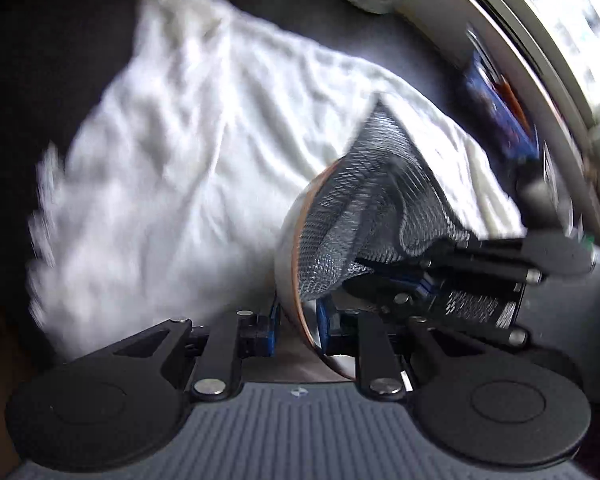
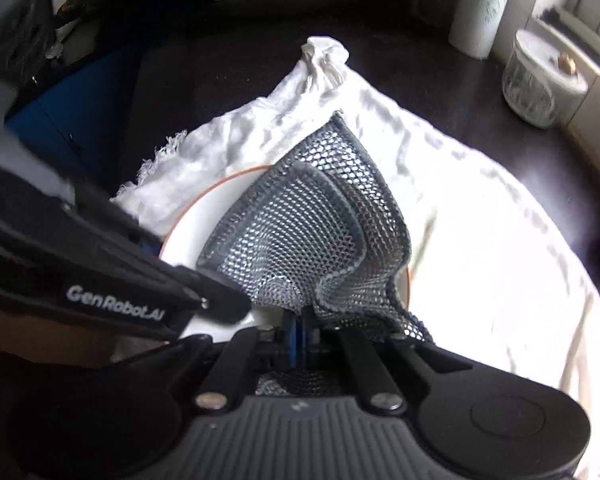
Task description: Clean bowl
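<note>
The left gripper (image 1: 298, 330) clamped the bowl (image 1: 290, 248) by its rim, tilted above the towel (image 1: 172, 140). The right gripper (image 2: 300, 330) pinched the mesh cloth (image 2: 300, 236) inside it. Wiping looked midway; cleanliness couldn't be judged.

In the right wrist view, most of the bowl (image 2: 188, 236) was covered by the grey mesh cloth (image 2: 308, 232), and its lower left rim was hidden behind the left gripper (image 2: 224, 304). In the left wrist view, the white towel (image 1: 172, 152) was smeared by motion blur, and the objects at the upper right of the frame could not be identified.
</note>
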Demonstrator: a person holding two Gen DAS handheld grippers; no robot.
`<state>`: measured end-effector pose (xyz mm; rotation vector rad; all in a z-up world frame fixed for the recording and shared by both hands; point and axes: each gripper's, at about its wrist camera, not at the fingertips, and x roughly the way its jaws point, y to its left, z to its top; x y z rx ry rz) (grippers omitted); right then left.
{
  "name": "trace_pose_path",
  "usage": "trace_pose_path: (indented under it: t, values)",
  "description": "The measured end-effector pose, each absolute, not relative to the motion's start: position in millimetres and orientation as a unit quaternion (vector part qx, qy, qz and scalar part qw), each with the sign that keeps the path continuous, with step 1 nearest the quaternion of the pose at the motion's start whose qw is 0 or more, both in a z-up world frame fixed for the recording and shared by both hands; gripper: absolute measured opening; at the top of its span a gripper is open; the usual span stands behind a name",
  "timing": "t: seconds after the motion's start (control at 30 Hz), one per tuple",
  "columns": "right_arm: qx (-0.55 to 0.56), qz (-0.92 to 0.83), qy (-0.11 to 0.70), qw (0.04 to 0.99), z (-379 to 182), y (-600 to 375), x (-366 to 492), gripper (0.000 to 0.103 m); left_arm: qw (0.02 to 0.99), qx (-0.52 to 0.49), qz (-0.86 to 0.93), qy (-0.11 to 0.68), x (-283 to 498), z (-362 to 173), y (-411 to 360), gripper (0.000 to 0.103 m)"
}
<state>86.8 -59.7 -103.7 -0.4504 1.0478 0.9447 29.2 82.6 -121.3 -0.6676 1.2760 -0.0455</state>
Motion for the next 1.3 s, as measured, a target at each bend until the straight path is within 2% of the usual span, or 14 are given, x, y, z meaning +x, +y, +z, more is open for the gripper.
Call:
trace_pose_path:
  t: [0.1,0.23,0.3,0.43,0.6,0.67,0.77,0.97,1.3]
  values:
    - [-0.214,0.432,0.471,0.739,-103,-61,83,0.004,0.706,-0.398,-0.003,0.586,22,-136,92,0.015]
    - [-0.225,0.434,0.462,0.74,-102,-62,78,0.003,0.691,-0.44,-0.004,0.574,16,-143,98,0.015]
    - [-0.231,0.435,0.457,0.741,-101,-63,75,0.003,0.712,-0.399,-0.013,0.578,23,-134,95,0.016]
    - [-0.257,0.436,0.437,0.744,-99,-65,79,0.002,0.792,-0.194,-0.043,0.577,43,-100,74,0.017]
    - [-0.305,0.456,0.405,0.731,-92,-61,91,0.001,0.82,-0.005,-0.1,0.563,59,-77,57,0.018]
    - [-0.306,0.464,0.404,0.726,-91,-61,94,0.001,0.821,0.022,-0.112,0.559,58,-77,55,0.015]
    - [-0.288,0.467,0.412,0.727,-92,-62,96,0.001,0.818,-0.004,-0.111,0.564,56,-83,61,0.014]
    - [-0.219,0.428,0.448,0.754,-95,-61,96,0.002,0.796,-0.202,-0.049,0.568,44,-94,93,0.012]
    - [-0.148,0.428,0.502,0.737,-99,-65,86,0.003,0.718,-0.417,0.028,0.556,18,-118,113,0.014]
